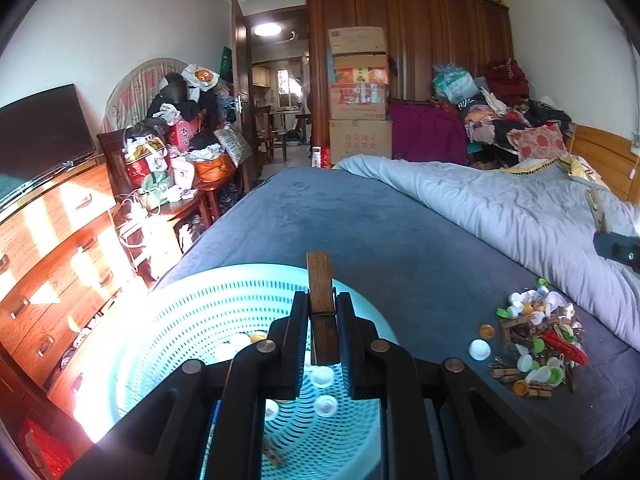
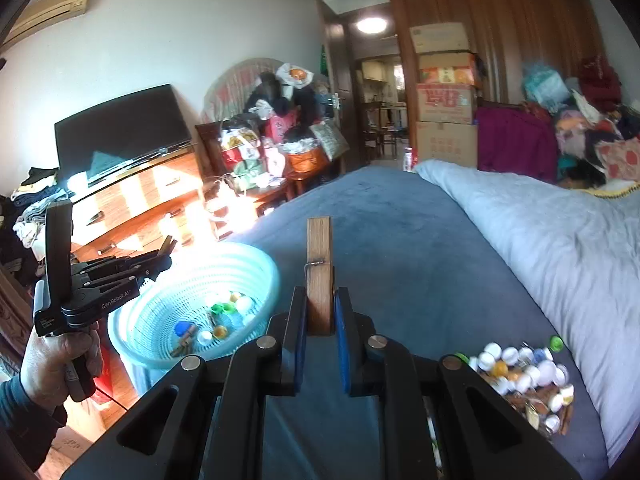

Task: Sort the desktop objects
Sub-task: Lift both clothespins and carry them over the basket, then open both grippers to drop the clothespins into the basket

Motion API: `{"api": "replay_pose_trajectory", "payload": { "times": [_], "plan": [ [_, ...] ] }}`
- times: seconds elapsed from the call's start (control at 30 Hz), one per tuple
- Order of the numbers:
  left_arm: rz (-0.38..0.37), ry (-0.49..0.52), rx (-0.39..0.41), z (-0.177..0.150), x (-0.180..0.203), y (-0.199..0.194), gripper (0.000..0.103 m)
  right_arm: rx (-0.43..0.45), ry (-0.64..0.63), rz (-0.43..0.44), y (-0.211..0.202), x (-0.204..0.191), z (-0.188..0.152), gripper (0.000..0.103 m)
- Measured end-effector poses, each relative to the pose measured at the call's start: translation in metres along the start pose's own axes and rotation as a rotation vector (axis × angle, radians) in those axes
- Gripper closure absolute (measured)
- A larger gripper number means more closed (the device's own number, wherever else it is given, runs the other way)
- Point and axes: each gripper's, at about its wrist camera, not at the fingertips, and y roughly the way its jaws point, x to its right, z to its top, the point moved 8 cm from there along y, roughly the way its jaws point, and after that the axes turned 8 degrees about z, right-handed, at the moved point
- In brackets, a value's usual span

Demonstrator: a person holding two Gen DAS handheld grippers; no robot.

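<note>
**Over the basket and the bed: two clothespins in hand**

At 6 o'clock in the left wrist view, the left gripper [image 1: 323, 330] has its fingers narrowed on a dark wooden clothespin [image 1: 321, 304], held upright above the pale blue basket [image 1: 192, 312]. The right gripper [image 2: 320, 316] likewise has its fingers closed on a lighter clothespin [image 2: 319, 276], held over the blue bed sheet [image 2: 400, 248], with the basket at about 9 o'clock from it and well apart.

The step in hand seems to be dropping the dark clothespin into the basket. To do it well, I would keep it centred over the basket floor and away from the rim, lower it a little so it does not bounce, then widen the fingers fully. The right gripper should wait clear, then travel towards 9 o'clock for its own release.

Counted: two grippers, two held clothespins, one basket. On the sheet at 4 o'clock lies one mixed pile [image 1: 536, 340] of bottle caps and clothespins, too tangled to count exactly. One white cap [image 1: 479, 349] and one orange cap [image 1: 486, 331] sit just beside it. The basket already holds several caps and at least one clothespin
</note>
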Motion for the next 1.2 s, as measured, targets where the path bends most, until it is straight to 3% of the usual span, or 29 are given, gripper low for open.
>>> {"api": "replay_pose_trajectory", "payload": {
  "times": [0.43,0.73,0.87,1.2],
  "plan": [
    [0.105,-0.033,-0.011,0.016,-0.101,0.029,0.088,-0.025,-0.075,0.092,0.073,-0.063,0.048,0.089],
    [0.13,-0.034,-0.054,0.014,-0.135,0.045,0.088,-0.053,-0.144,0.164,0.118,-0.107,0.07,0.089],
    [0.098,0.001,-0.119,0.015,-0.133,0.062,0.088,-0.104,-0.145,0.21,0.134,-0.117,0.071,0.089],
    [0.016,0.105,-0.34,-0.011,-0.12,0.105,0.088,-0.345,-0.1,0.307,0.186,-0.127,0.047,0.089]
  ]
}}
